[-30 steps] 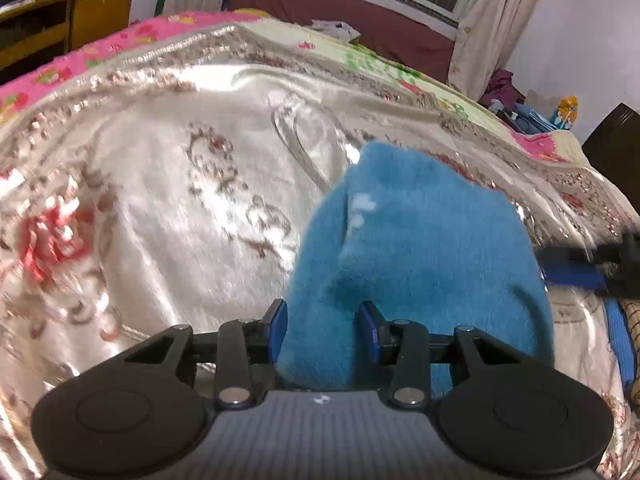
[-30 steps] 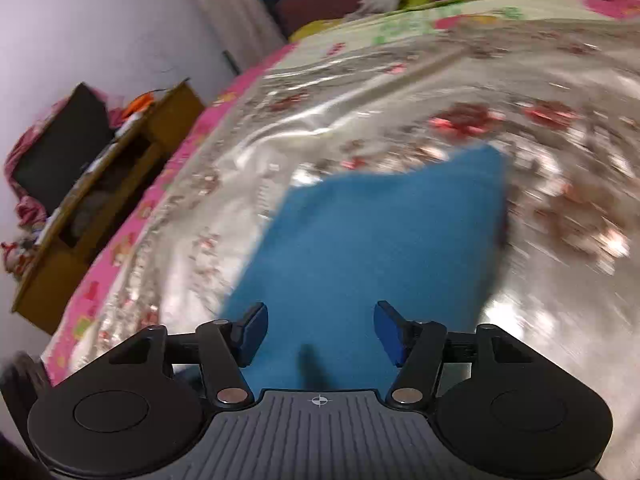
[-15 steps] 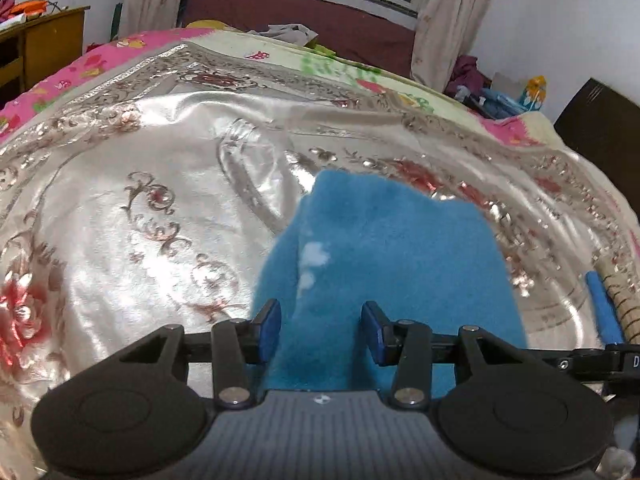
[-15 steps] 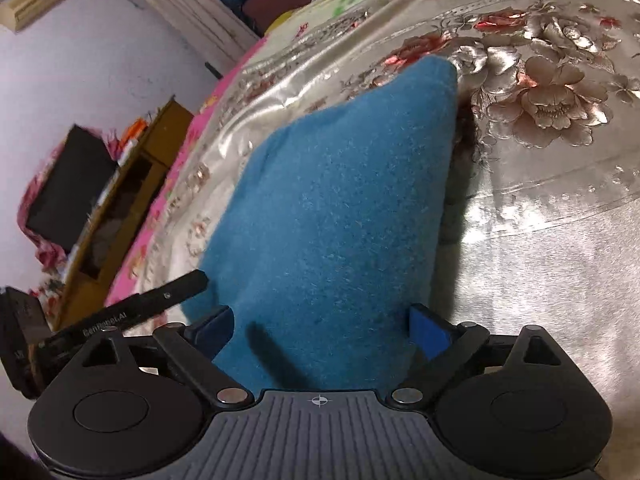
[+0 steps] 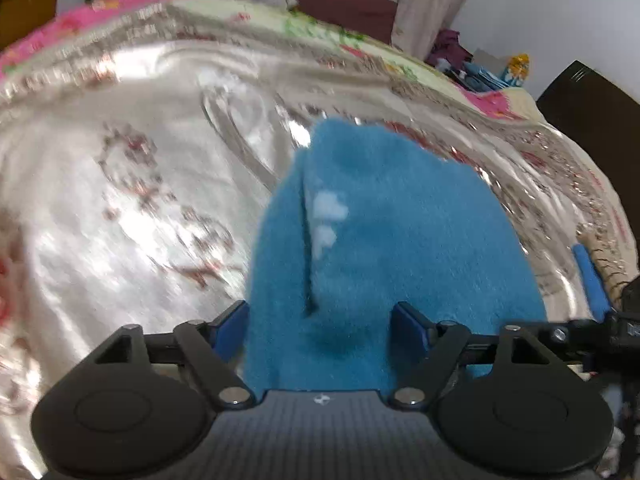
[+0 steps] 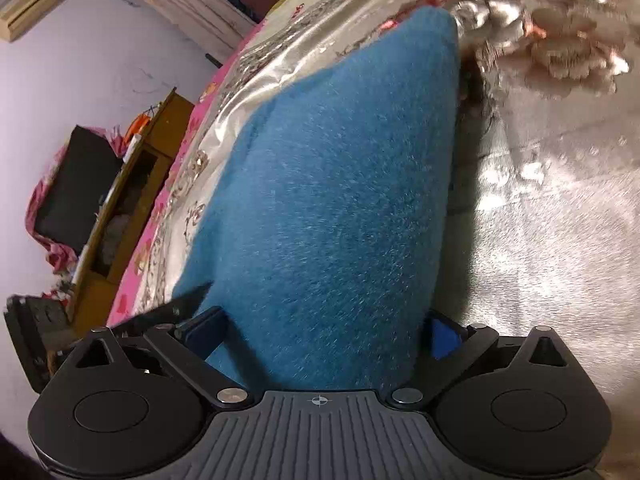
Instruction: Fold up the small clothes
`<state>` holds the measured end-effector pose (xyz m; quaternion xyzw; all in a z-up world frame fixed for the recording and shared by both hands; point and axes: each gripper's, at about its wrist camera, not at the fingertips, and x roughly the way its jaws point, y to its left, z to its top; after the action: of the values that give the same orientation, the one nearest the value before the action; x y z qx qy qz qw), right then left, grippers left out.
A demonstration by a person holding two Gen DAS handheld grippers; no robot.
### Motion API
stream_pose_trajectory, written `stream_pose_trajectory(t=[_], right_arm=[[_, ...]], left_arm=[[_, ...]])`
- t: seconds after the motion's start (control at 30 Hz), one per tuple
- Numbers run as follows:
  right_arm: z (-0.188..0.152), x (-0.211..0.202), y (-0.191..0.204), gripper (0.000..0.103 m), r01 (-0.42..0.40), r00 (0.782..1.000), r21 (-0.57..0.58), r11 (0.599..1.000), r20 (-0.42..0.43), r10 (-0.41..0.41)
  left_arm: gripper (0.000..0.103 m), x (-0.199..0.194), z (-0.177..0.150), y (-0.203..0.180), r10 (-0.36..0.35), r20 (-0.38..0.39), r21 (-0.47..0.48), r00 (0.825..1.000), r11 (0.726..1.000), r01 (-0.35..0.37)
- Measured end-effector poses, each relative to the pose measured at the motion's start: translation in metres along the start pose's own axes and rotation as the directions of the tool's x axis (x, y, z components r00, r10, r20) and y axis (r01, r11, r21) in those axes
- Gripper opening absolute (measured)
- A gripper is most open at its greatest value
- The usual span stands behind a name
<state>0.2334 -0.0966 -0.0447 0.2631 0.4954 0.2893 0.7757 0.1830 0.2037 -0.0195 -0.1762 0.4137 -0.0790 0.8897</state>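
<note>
Shiny floral bedspread point(image 5: 132, 208), wooden cabinet point(image 6: 132, 184)

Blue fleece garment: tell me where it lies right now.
The blue fleece garment lies on the silver floral bedspread, centre in both wrist views, its near edge between the opening jaws of the left tool and right tool.

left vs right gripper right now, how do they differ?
Spread: the left gripper is opening, its fingers apart but narrower than the right gripper, which is opening to a very wide stance.
Fit to cloth: the blue garment fills nearly the whole gap on the right; on the left, the right finger overlaps the cloth and the left finger sits at its edge.
Shared: both have the garment between them, lying on the shiny bedspread.
</note>
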Motion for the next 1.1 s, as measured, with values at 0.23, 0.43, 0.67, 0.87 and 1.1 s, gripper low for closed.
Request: stream_pose_trajectory(t=[0.23,0.43,0.67,0.87,1.1], right_arm=[[0.001,-0.011,0.003,0.073,0.023,1.0,0.009,1.0,-0.002,-0.023],[-0.007,-0.058,-0.005,0.07,0.049,0.999,-0.003,0.999,0.005,-0.048],[-0.023,-0.078,-0.035,0.074,0.128,0.992,0.038,0.991,-0.014,-0.127],[-0.025,-0.095,-0.026,0.078,0.155,0.988,-0.02,0.988,0.02,-0.154],[-0.038,-0.124,-0.012,0.083,0.258,0.961,-0.127,0.958,0.135,-0.241]], left_arm=[[0.077,0.003,-0.012,-0.006,-0.027,-0.021,-0.07,0.999,0.997,0.025],[0.073,-0.012,-0.032,-0.047,-0.11,-0.042,-0.023,0.993,0.994,0.109],[0.073,-0.002,-0.06,-0.079,-0.106,-0.074,0.008,0.992,0.994,0.107],[0.072,-0.028,-0.047,-0.074,-0.028,-0.028,-0.003,0.999,1.0,0.028],[0.072,-0.06,-0.021,-0.103,0.102,0.114,0.19,0.988,0.974,-0.123]])
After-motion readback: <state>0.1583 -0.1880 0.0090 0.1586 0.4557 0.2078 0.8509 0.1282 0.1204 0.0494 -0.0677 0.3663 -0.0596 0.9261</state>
